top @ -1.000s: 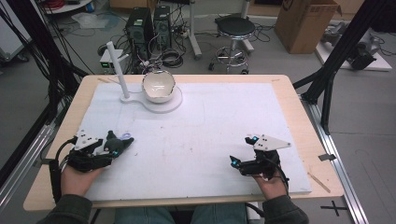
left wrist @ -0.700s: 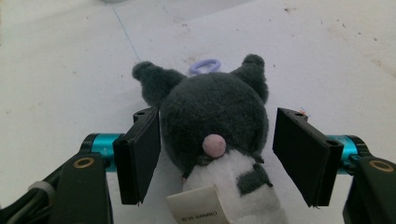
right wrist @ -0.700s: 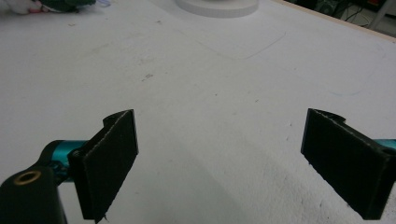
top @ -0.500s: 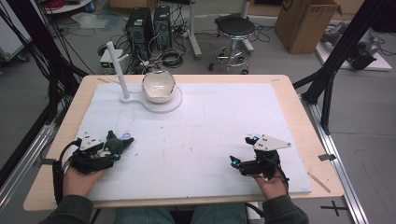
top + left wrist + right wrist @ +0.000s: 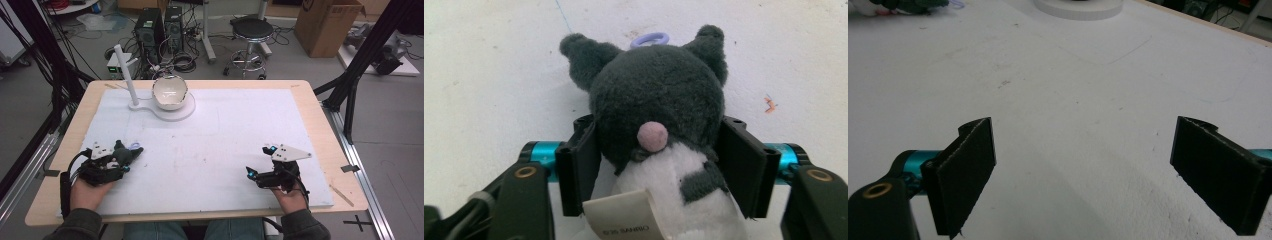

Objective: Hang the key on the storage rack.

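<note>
Left gripper view: the left gripper (image 5: 659, 160) clamps a dark grey and white plush toy with a pink nose (image 5: 659, 115) between both black jaws; the toy's ears and lilac ring point away from the gripper, over the white foam table mat (image 5: 489, 65). The right gripper (image 5: 1098, 170) stands wide apart and empty above the mat, well apart from the toy.
</note>
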`<state>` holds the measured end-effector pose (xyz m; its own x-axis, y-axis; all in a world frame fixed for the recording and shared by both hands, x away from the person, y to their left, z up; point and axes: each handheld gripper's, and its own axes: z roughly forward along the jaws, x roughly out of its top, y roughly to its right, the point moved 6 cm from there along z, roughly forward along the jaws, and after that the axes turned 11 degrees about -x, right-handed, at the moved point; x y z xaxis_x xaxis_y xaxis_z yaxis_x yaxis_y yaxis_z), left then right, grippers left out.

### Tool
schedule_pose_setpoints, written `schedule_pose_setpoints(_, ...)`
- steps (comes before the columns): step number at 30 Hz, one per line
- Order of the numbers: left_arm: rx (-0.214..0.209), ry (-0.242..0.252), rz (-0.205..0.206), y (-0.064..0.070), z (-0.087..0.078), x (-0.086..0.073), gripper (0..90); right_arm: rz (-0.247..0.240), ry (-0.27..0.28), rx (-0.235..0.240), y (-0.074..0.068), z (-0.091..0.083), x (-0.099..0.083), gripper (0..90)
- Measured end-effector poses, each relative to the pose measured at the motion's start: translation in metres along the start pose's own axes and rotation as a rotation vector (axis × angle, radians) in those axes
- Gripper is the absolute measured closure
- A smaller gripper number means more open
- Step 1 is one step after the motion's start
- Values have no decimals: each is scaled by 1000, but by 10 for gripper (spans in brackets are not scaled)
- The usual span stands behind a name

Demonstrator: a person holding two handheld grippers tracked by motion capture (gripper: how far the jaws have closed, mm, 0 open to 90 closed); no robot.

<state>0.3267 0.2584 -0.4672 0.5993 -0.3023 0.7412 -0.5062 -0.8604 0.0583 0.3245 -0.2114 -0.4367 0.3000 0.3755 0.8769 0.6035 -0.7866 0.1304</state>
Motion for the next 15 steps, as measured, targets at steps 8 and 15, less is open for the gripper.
schedule_pose_setpoints(8, -2, 5, 11, 1, -1, 0, 477, 7, 5, 1, 0, -1, 0, 102)
schedule_pose_setpoints(15, 10, 26, 36, 1, -5, 1, 510, 1, 5, 3, 0, 0, 0, 102)
